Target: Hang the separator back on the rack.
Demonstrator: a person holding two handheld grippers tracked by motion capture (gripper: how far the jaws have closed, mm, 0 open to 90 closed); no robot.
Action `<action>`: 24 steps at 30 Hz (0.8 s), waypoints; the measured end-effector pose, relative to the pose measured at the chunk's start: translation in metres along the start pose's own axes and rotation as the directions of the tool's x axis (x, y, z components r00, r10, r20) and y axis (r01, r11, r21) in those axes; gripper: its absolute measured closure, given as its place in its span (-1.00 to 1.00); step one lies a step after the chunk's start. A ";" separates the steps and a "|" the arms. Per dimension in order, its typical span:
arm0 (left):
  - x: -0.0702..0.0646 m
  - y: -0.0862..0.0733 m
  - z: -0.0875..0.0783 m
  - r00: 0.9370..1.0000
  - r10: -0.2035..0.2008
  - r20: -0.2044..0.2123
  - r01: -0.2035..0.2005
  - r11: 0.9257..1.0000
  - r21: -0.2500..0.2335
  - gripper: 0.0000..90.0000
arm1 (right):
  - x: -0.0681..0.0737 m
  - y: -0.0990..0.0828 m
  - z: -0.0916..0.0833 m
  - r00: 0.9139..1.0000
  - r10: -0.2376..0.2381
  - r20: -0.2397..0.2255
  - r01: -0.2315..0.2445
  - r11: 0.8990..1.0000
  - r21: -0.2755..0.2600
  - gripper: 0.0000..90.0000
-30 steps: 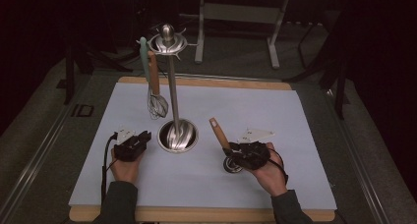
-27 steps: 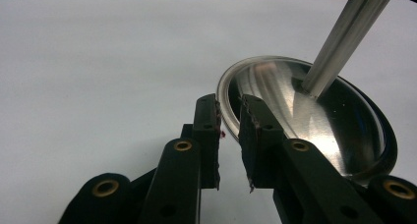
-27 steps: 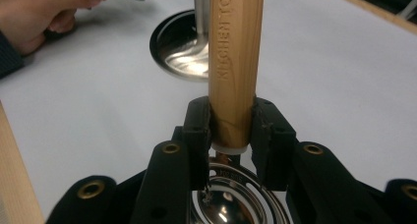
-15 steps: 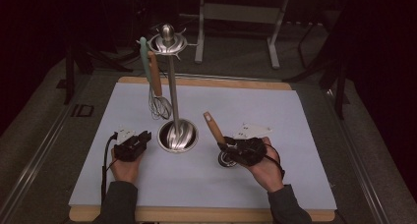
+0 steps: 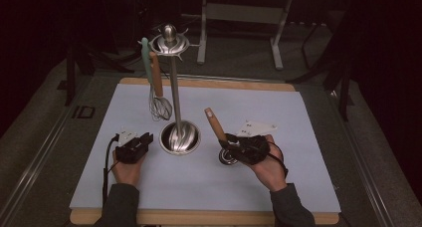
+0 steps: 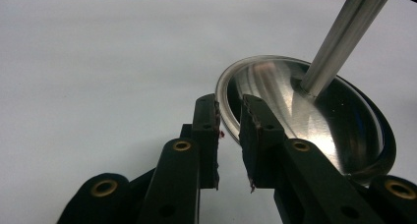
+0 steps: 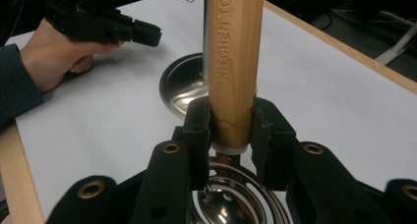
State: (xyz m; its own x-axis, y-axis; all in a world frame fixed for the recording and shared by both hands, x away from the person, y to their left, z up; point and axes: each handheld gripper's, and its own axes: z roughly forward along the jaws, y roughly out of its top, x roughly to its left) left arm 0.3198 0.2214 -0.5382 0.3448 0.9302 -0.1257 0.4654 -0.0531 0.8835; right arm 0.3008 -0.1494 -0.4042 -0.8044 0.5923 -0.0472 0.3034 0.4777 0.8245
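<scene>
A steel utensil stand (image 5: 174,87) rises from a round dished base (image 5: 180,137) at mid-table. A whisk (image 5: 159,107) with a wooden handle and a mint-green utensil (image 5: 146,57) hang from its top hooks. My right gripper (image 5: 226,142) is shut on the wooden handle (image 7: 233,52) of a utensil, which tilts up toward the stand. Its round slotted metal head (image 7: 236,199) sits below the jaws. My left gripper (image 5: 147,139) rests on the mat left of the base. Its jaws (image 6: 228,116) stand slightly apart with nothing between them, and the base rim (image 6: 295,101) lies just past the tips.
A pale mat (image 5: 298,112) covers a wooden board (image 5: 199,217). A small white plate (image 5: 256,128) lies right of the held utensil. Metal frame legs (image 5: 203,33) stand on the dark floor behind the table.
My right gripper has lifted slightly and drifted left toward the stand, carrying the wooden-handled utensil. The left gripper has kept still.
</scene>
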 end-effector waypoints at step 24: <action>0.000 0.000 0.000 1.000 0.005 -0.003 -0.005 1.000 0.006 0.72 | -0.003 0.017 -0.006 1.000 -0.015 0.005 0.015 0.999 -0.032 0.57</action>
State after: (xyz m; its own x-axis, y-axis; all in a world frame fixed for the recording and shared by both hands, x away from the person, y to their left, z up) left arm 0.3202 0.2212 -0.5382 0.3452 0.9308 -0.1197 0.4683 -0.0603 0.8815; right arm 0.3056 -0.1470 -0.3869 -0.8063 0.5882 -0.0620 0.2750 0.4655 0.8412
